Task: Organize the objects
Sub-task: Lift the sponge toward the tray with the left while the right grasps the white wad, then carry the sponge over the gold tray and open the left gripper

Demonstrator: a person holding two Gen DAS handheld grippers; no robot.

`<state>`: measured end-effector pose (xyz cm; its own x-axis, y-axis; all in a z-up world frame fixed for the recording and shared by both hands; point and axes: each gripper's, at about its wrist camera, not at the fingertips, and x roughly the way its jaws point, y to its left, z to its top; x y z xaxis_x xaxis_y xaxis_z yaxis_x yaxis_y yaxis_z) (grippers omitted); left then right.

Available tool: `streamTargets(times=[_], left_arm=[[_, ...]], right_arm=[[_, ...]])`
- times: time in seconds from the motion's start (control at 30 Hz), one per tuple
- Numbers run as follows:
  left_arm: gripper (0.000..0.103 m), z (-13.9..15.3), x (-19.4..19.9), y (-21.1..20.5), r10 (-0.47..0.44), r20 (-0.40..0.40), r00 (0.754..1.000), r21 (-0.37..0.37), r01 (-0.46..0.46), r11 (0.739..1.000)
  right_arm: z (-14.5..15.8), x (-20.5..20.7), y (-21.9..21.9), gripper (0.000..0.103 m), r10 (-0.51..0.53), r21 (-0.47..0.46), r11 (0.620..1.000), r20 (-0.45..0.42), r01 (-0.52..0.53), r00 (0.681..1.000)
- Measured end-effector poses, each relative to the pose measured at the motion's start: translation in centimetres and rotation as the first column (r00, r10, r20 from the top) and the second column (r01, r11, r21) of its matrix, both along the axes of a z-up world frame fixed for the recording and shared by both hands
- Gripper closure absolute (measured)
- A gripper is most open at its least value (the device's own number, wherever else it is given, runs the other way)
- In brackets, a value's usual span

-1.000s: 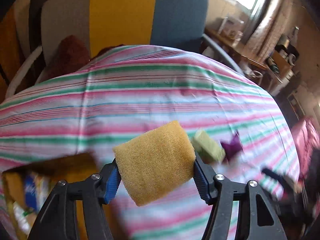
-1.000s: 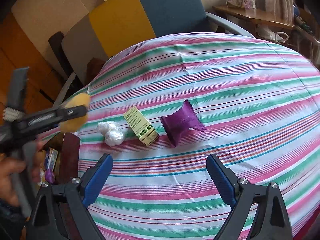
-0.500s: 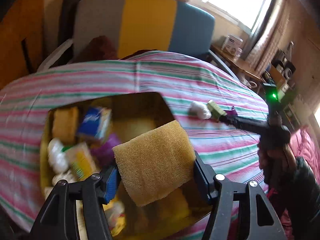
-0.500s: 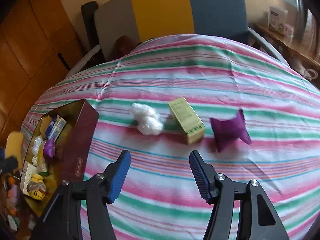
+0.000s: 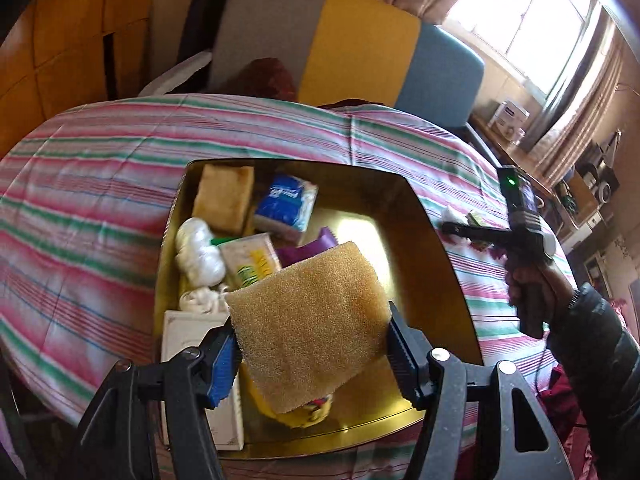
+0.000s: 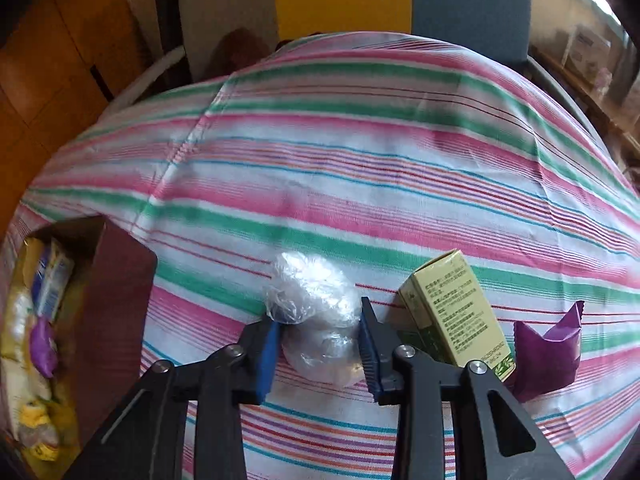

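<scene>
The right gripper [image 6: 320,344] points down at the striped tablecloth [image 6: 360,160], its jaws having just been closing, and its blue pads [image 6: 267,354] now press on both sides of a crumpled clear plastic bundle [image 6: 312,300] lying on the cloth. Just right of the bundle lies a pale green carton [image 6: 456,316], partly behind the right finger, and right of the carton, close beside it, a purple packet [image 6: 548,352]. Left of the bundle, apart from it, stands an open dark red box [image 6: 116,300] holding assorted packets.
</scene>
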<state>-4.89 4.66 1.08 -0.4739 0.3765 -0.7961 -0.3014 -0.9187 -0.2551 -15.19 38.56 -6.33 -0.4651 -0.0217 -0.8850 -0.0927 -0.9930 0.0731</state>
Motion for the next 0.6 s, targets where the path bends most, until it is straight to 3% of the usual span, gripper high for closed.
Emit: streamTargets(times=[0.13,0.33,0.5,0.6], left_arm=[[0.038,-0.2,0.5,-1.0,0.029,-0.015,0.999,-0.009,-0.029,1.000],[0.038,-0.3,1.2,-3.7,0.098,-0.031,0.995,-0.009,-0.098,0.995],[0.038,-0.3,2.2,-5.3,0.144,-0.042,0.989,-0.006,-0.144,0.990],[0.038,0.1,3.2,-5.0,0.145,-0.097,0.985,-0.046,-0.150,0.988]], right_arm=[[0.2,1.9,-1.0,0.070,0.085,0.059,0.994,0.044,-0.087,0.995],[0.1,7.3,-1.5,0.071,0.181,0.058,0.980,0.114,-0.188,0.977],[-0.2,10.3,-0.4,0.072,0.174,0.002,0.985,0.069,-0.175,0.982],[-0.4,10.8,-0.3,0.072,0.178,0.014,0.984,0.041,-0.179,0.983]])
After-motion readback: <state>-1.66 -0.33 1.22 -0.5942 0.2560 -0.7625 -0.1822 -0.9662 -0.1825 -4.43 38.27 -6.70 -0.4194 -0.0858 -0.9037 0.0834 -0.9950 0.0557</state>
